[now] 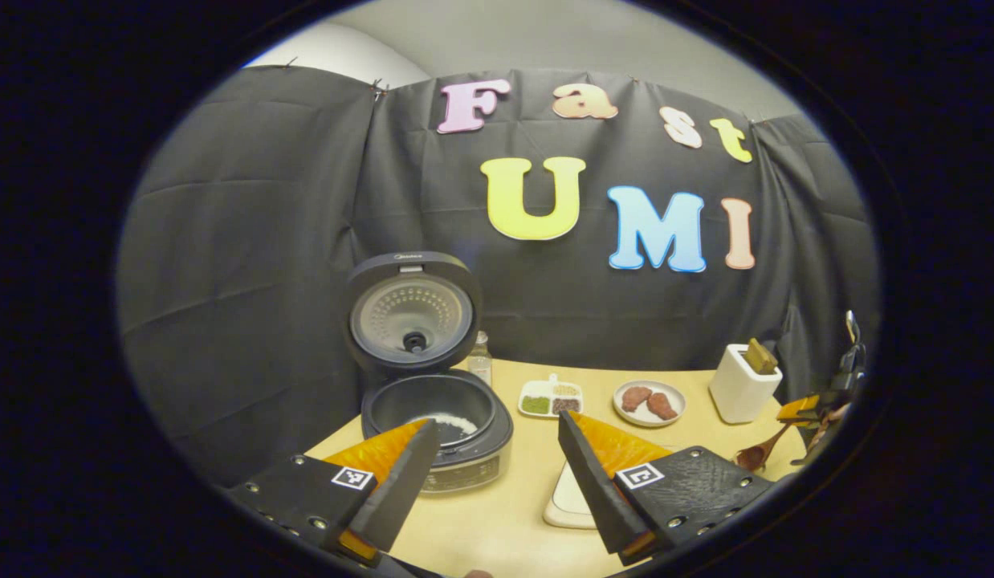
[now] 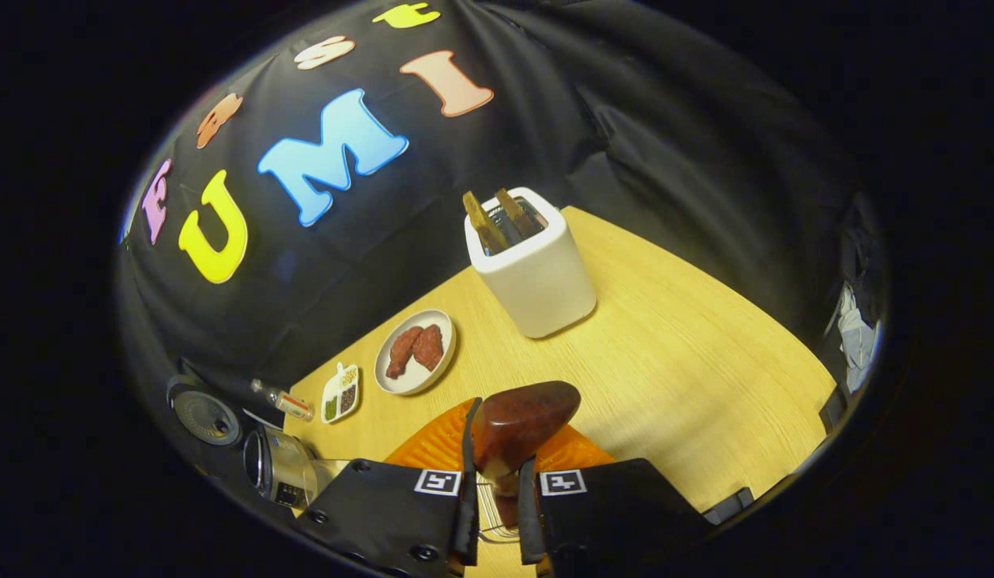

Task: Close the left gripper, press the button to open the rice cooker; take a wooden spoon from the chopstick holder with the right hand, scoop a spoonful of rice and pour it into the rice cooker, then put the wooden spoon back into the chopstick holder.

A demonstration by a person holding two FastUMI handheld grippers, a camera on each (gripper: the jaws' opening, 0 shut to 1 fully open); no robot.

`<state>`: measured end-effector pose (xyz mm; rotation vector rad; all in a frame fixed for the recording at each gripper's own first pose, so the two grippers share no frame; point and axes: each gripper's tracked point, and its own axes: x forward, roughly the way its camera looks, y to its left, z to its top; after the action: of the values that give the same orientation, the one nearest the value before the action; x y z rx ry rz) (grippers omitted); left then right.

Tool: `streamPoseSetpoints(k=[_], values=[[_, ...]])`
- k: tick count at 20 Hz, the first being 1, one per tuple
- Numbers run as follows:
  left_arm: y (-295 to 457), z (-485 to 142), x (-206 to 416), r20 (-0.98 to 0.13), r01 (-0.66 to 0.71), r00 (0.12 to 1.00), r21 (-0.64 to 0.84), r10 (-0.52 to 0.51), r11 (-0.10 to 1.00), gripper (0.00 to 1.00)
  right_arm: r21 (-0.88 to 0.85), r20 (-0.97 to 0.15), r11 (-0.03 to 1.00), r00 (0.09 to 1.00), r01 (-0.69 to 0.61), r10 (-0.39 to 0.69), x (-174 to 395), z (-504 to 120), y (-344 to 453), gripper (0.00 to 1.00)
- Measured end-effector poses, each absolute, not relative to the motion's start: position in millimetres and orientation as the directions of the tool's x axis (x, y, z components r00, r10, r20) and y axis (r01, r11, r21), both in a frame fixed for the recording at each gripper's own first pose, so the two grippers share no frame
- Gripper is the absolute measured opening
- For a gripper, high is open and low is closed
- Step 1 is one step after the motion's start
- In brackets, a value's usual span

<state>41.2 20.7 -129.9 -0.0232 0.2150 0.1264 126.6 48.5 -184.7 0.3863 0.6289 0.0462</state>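
The rice cooker (image 1: 473, 449) stands open, its lid (image 1: 413, 317) upright, with some white rice in its pot. My left gripper (image 1: 497, 429) hangs open in front of it, holding nothing. The white chopstick holder (image 1: 740, 391) stands at the right with a wooden utensil in it. Beside it my right gripper (image 1: 818, 405) holds the wooden spoon (image 1: 755, 454). In the right gripper view that gripper (image 2: 499, 461) is shut on the spoon's handle, and the spoon's bowl (image 2: 519, 421) points toward the chopstick holder (image 2: 537, 277). The rice cooker (image 2: 282, 467) lies at the lower left.
A plate of meat pieces (image 1: 649, 401), a small divided dish (image 1: 551, 397) and a small bottle (image 1: 481, 358) sit along the back of the wooden table (image 1: 497, 514). A white dish (image 1: 568, 504) lies partly under my left gripper's right finger.
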Motion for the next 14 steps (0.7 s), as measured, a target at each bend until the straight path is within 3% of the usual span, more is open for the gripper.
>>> streamPoseSetpoints(k=[6, 7, 9, 14], values=[[30.3, -124.4, 77.4, -0.189, 0.008, 0.982, -0.066, -0.020, 0.998, 0.92, 0.327, -0.470, 0.931, 0.882, 0.162, 0.012, 95.6, -121.4, 31.1, 0.22], [31.8, -125.8, 81.1, -0.177, 0.036, 0.983, -0.080, -0.050, 0.996, 0.92, 0.315, -0.447, 0.933, 0.894, 0.175, -0.017, 89.0, -114.2, 29.0, 0.18], [37.7, -130.0, 88.8, -0.170, 0.083, 0.981, -0.091, -0.098, 0.992, 0.92, 0.288, -0.418, 0.937, 0.906, 0.198, -0.063, 72.7, -102.7, 29.8, 0.22], [50.5, -138.9, 96.2, -0.163, 0.175, 0.968, -0.105, -0.191, 0.979, 0.94, 0.261, -0.374, 0.942, 0.922, 0.212, -0.104, 30.8, -85.0, 49.1, 0.22]])
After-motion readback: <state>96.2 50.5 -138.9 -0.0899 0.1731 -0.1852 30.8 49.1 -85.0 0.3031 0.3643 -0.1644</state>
